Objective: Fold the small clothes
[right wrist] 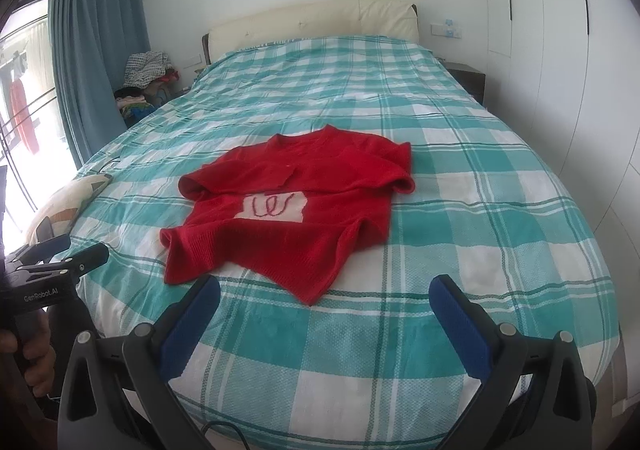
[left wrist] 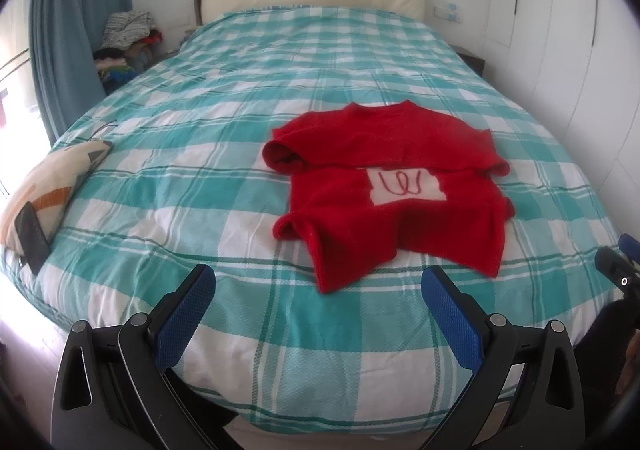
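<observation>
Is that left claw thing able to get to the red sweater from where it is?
Probably yes. The left gripper is open and holds nothing, and the red sweater lies just ahead on the bed with only bare bedcover between them.

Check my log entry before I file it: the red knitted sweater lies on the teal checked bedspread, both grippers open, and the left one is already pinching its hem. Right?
One detail is wrong. The left gripper pinches nothing: in the left wrist view its blue fingers stand apart, short of the hem. The red knitted sweater does lie on the teal checked bedspread, and the right gripper is open too.
</observation>
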Demonstrator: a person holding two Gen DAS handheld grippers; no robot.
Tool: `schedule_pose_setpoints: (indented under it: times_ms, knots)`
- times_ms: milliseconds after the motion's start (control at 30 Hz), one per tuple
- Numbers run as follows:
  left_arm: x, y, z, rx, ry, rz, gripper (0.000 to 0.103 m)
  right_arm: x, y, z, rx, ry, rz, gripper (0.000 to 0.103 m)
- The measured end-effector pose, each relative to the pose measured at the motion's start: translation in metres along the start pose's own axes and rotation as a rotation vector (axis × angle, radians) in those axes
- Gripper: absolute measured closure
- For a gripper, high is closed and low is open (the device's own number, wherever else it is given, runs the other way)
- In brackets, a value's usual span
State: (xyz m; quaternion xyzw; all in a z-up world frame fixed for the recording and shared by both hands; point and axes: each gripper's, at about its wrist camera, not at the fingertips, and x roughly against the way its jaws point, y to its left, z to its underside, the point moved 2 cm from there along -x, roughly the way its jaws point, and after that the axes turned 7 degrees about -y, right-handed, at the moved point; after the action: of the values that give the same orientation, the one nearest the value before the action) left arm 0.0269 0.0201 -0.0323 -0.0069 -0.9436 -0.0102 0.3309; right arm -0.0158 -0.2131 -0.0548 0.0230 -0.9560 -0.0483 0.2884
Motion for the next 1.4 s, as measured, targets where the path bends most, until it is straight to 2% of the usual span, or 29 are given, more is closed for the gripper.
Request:
schedule_pose_setpoints:
  times_ms: [167, 667, 1233, 1333, 1400]
  knots:
    - [-0.004, -0.001, 0.003, -0.011, 0.019, -0.015, 0.0, -0.006, -0.008, 0.003, -0.016, 0.026, 0.035, 0.0]
    - [-0.01, -0.003, 0.006, -0.032, 0.041, -0.051, 0.0, -0.006, -0.006, 0.005, -0.016, 0.033, 0.023, 0.0]
    - [-0.01, -0.003, 0.006, -0.034, 0.042, -0.051, 0.0, -0.005, -0.005, 0.005, -0.016, 0.034, 0.019, 0.0]
    - [-0.011, -0.001, 0.006, -0.04, 0.045, -0.035, 0.0, -0.005, -0.003, 0.006, -0.012, 0.029, 0.017, 0.0]
    - [-0.02, 0.006, 0.007, -0.021, 0.052, 0.04, 0.0, -0.006, -0.003, 0.006, -0.009, 0.018, 0.015, 0.0]
